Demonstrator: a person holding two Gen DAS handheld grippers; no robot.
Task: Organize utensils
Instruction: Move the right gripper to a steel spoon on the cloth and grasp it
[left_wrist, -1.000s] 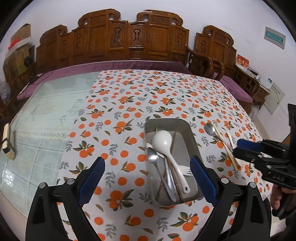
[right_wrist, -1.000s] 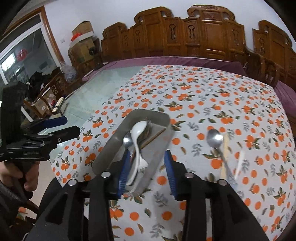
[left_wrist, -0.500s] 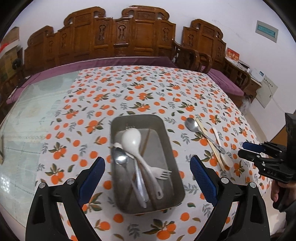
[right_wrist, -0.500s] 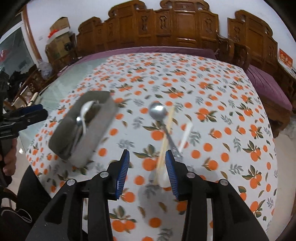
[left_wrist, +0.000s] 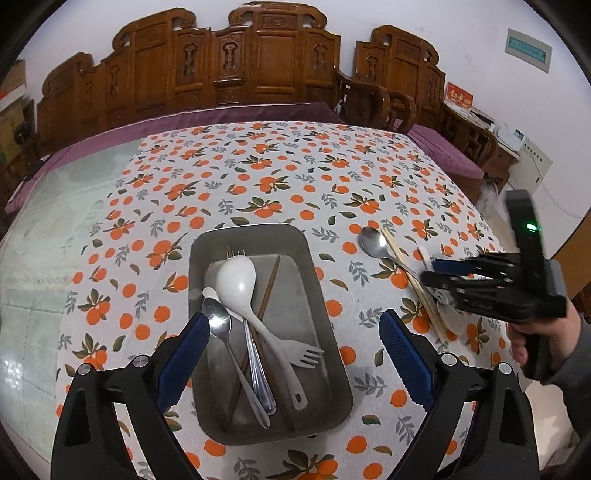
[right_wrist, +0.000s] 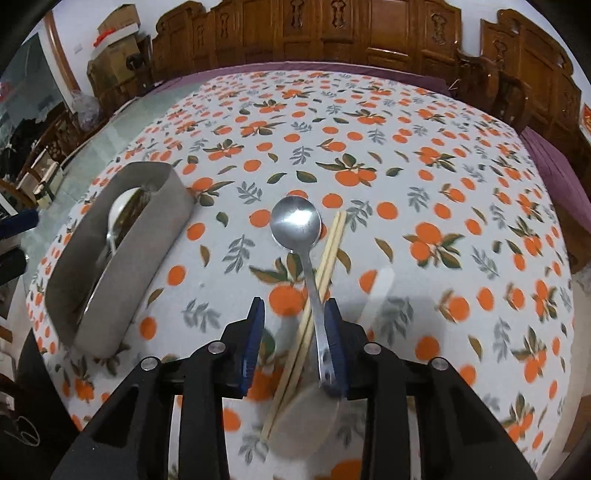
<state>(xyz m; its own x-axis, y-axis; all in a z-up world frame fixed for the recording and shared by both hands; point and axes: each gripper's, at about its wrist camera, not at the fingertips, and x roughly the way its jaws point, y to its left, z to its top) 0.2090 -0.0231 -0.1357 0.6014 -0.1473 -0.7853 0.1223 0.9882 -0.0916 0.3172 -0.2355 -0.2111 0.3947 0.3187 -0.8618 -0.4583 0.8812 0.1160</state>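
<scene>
A grey metal tray lies on the orange-print tablecloth and holds a white ladle, a metal spoon, a white fork, a metal fork and dark chopsticks. My left gripper is open and empty, hovering over the tray's near end. To the right lie a metal spoon, pale chopsticks and a white spoon. My right gripper is open, its fingers either side of the spoon handle and the chopsticks; it also shows in the left wrist view. The tray shows at left.
Carved wooden chairs line the far side of the table. A glass-topped part of the table lies left of the cloth. The table's right edge is close to the loose utensils. Boxes and clutter stand at far left.
My right gripper has dropped and moved forward over the loose spoon and chopsticks, jaws now astride them. My left gripper has moved in over the tray.
</scene>
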